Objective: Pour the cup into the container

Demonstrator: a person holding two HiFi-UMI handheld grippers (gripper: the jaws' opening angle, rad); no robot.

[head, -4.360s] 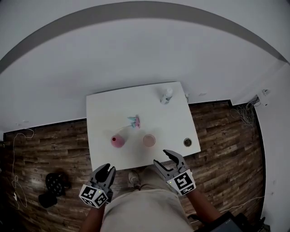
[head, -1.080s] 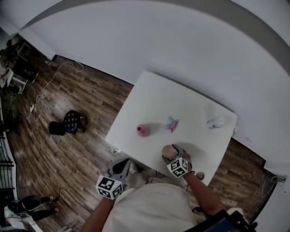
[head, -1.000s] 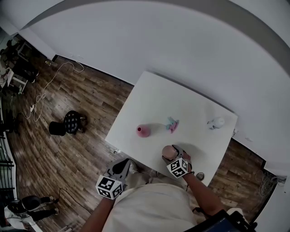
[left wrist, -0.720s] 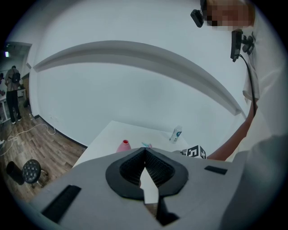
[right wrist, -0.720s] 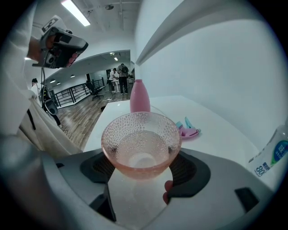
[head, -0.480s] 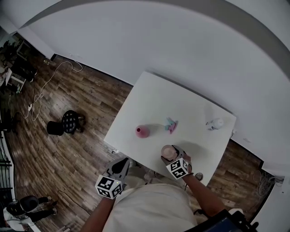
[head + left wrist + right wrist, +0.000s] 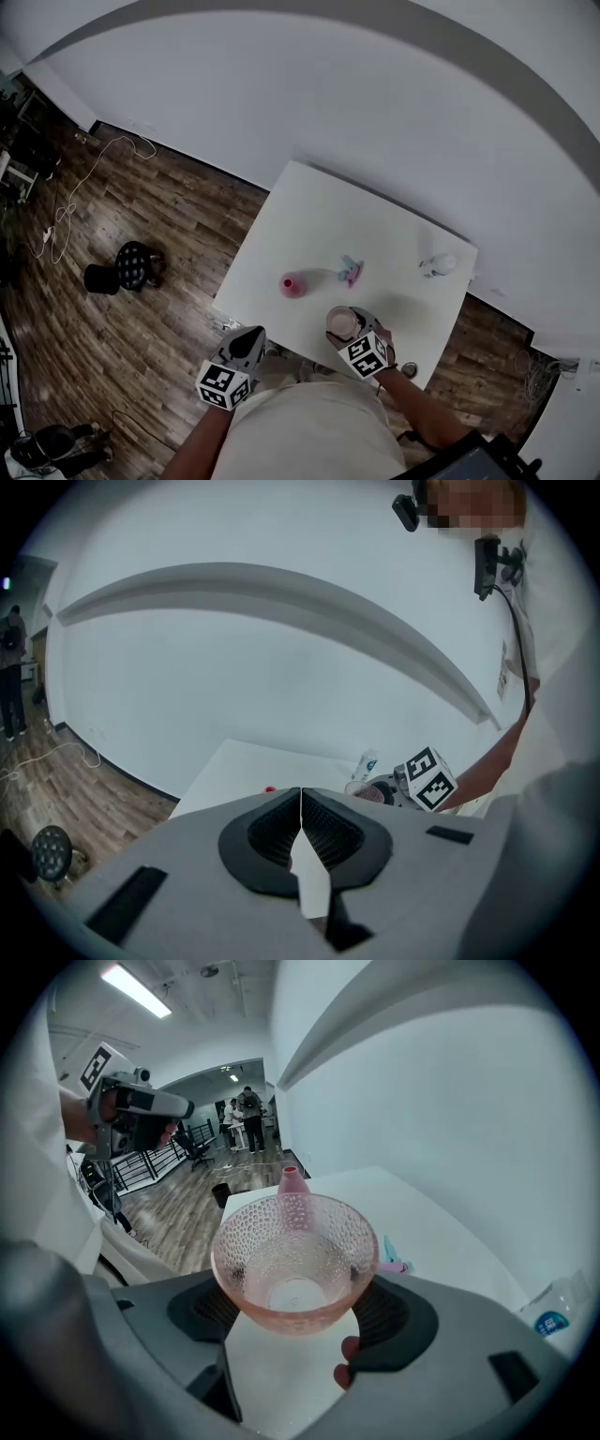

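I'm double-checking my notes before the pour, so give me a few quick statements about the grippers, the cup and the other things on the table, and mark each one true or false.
1. The right gripper is shut on the pink cup. True.
2. The left gripper is open wide. False: its jaws are together with nothing between them.
3. The pink container is held in the left gripper. False: it stands on the white table, apart from both grippers.
4. The bottle is on the table. True: it is near the far right corner.
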